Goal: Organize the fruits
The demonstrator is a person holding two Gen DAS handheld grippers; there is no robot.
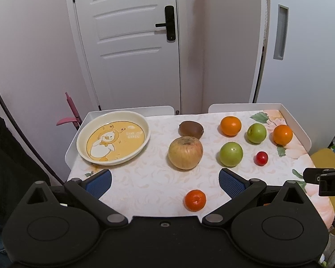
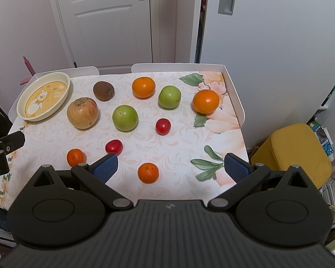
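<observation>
Currently, the fruits are seen spread loose over the desk (image 2: 178,143), which is covered with a floral cloth and edged by a low white rim. A large yellowish apple (image 2: 82,112) lies just beside the cream plate (image 2: 62,99) with a cartoon print, which stands bare at the far left corner; a brown kiwi (image 2: 103,91) is found just behind the apple. Two green apples (image 2: 125,118) (image 2: 169,96) are placed near the middle, with an orange (image 2: 143,87) behind them and a second orange (image 2: 205,101) near the right rim. Two small red fruits (image 2: 163,126) (image 2: 114,146) lie apart from each other toward the front, and two small mandarins (image 2: 148,172) (image 2: 76,157) are nearest the front edge. The right gripper (image 2: 169,167) is held above the front of the desk, its jaws spread wide and empty, with one mandarin seen between the blue pads (image 2: 106,166). The left gripper (image 1: 165,182) is likewise held with its jaws wide apart and nothing gripped, the other mandarin (image 1: 195,200) lying between them. Behind the desk a white door (image 1: 131,44) with a black handle (image 1: 167,24) is visible, and a yellow stool (image 2: 297,154) stands to the right.
</observation>
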